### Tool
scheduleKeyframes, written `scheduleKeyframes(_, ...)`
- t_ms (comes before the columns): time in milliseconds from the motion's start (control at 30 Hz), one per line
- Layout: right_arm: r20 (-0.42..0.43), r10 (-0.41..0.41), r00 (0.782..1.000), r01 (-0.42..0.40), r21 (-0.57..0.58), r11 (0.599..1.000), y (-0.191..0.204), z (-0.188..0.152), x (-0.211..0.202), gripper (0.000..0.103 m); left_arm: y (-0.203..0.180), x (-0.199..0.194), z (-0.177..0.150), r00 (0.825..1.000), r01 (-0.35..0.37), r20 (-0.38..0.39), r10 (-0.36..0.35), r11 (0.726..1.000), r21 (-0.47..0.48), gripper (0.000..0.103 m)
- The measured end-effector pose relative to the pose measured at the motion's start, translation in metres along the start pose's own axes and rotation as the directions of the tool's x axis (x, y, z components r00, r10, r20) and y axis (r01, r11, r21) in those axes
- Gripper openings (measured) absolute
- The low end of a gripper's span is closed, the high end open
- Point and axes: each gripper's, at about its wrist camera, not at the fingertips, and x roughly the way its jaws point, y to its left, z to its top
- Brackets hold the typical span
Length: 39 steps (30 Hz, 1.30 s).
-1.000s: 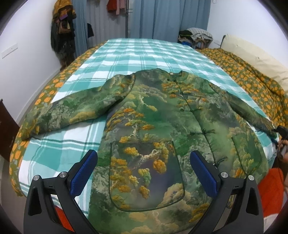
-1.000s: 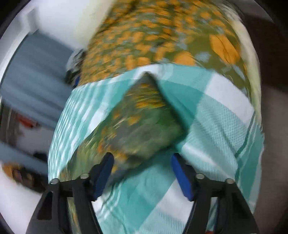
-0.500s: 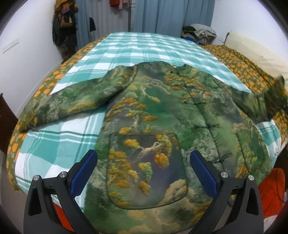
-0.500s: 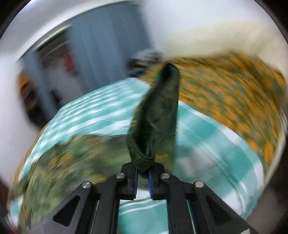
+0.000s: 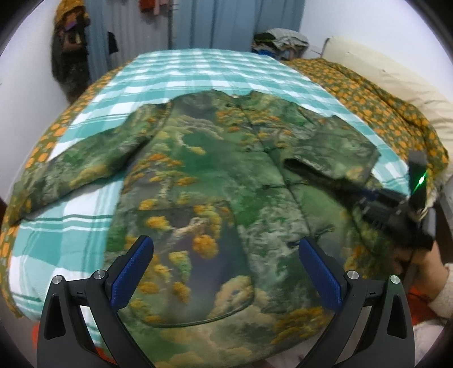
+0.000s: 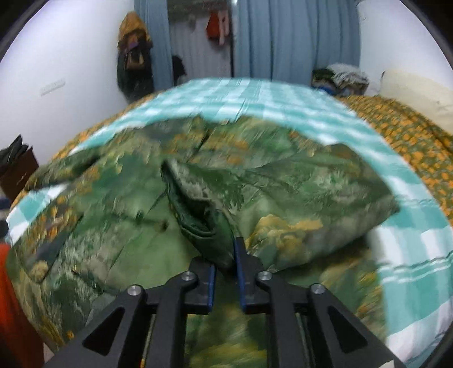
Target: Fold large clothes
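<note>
The green jacket (image 5: 198, 175) is lying spread on the bed (image 5: 198, 68); the right gripper (image 6: 225, 271), jaws just loosening, is laying its cuff (image 6: 206, 226) across the front, while the left gripper (image 5: 226, 271) is hovering, jaws wide apart

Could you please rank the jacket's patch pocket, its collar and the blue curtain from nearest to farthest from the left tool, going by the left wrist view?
From the left tool:
1. Patch pocket, right between the open fingers, low centre.
2. Collar, at the jacket's far edge, mid-bed.
3. Blue curtain, on the far wall beyond the bed.
</note>
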Motion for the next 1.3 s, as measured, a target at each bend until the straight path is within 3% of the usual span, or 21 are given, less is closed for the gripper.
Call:
scheduleKeyframes(33,-0.022,0.010,1.000,-0.010,-0.019,1.000,0.003,-0.005,0.000,0.043,-0.005,0.004,0.004,1.000,0.030,-0.008,-0.030,1.000,0.001,0.102)
scheduleKeyframes(67,-0.030,0.025,0.999,-0.026,-0.031,0.999,0.006,-0.008,-0.004,0.061,-0.008,0.007,0.008,0.998,0.060,-0.016,-0.061,0.998,-0.003,0.102)
scheduleKeyframes(200,0.000,0.063,0.998,-0.063,-0.065,0.996,0.007,-0.023,-0.046,0.065,-0.028,0.025,0.027,0.972,0.223,-0.060,-0.225,0.974,-0.041,0.102)
scheduleKeyframes(267,0.033,0.043,0.999,-0.041,-0.070,0.997,0.004,-0.034,-0.067,0.065,-0.047,0.042,0.039,0.931,0.347,-0.100,-0.352,0.936,-0.066,0.102)
scheduleKeyframes(367,0.058,0.004,0.998,-0.002,-0.026,1.000,-0.006,-0.052,-0.088,0.067,-0.078,0.072,0.053,0.877,0.450,-0.155,-0.456,0.890,-0.075,0.101)
scheduleKeyframes(433,0.059,0.001,0.998,-0.002,0.023,1.000,-0.013,-0.061,-0.095,0.067,-0.099,0.105,0.062,0.853,0.469,-0.205,-0.480,0.877,-0.103,0.099)
scheduleKeyframes(567,0.072,0.016,0.997,-0.021,0.081,0.996,-0.021,-0.064,-0.098,0.067,-0.119,0.168,0.067,0.821,0.414,-0.321,-0.472,0.880,-0.235,0.074)
scheduleKeyframes(600,0.083,0.019,0.996,-0.026,0.083,0.996,-0.022,-0.064,-0.101,0.067,-0.121,0.175,0.067,0.822,0.404,-0.328,-0.466,0.883,-0.241,0.071)
scheduleKeyframes(700,0.112,0.029,0.993,-0.037,0.071,0.997,-0.021,-0.064,-0.107,0.067,-0.132,0.179,0.071,0.855,0.358,-0.318,-0.409,0.910,-0.209,0.042)
scheduleKeyframes(733,0.114,0.030,0.993,-0.038,0.069,0.997,-0.021,-0.064,-0.107,0.067,-0.133,0.178,0.072,0.860,0.352,-0.315,-0.401,0.914,-0.201,0.022)
scheduleKeyframes(767,0.116,0.032,0.993,-0.040,0.070,0.997,-0.022,-0.064,-0.105,0.067,-0.135,0.177,0.074,0.861,0.351,-0.315,-0.398,0.915,-0.198,0.013)
scheduleKeyframes(900,0.111,0.032,0.993,-0.046,0.127,0.991,-0.033,-0.064,-0.101,0.067,-0.136,0.156,0.091,0.880,0.350,-0.292,-0.375,0.927,-0.135,0.008)
scheduleKeyframes(1033,0.122,0.030,0.992,-0.054,0.201,0.978,-0.052,-0.063,-0.101,0.067,-0.116,0.140,0.133,0.919,0.327,-0.220,-0.327,0.944,-0.042,0.008)
scheduleKeyframes(1133,0.110,0.015,0.994,-0.039,0.217,0.975,-0.067,-0.056,-0.096,0.067,-0.084,0.144,0.163,0.950,0.258,-0.174,-0.258,0.966,-0.024,0.008)
scheduleKeyframes(1300,0.079,0.000,0.997,-0.016,0.203,0.979,-0.095,-0.016,-0.074,0.067,-0.034,0.179,0.188,0.970,0.173,-0.168,-0.178,0.984,-0.045,0.008)
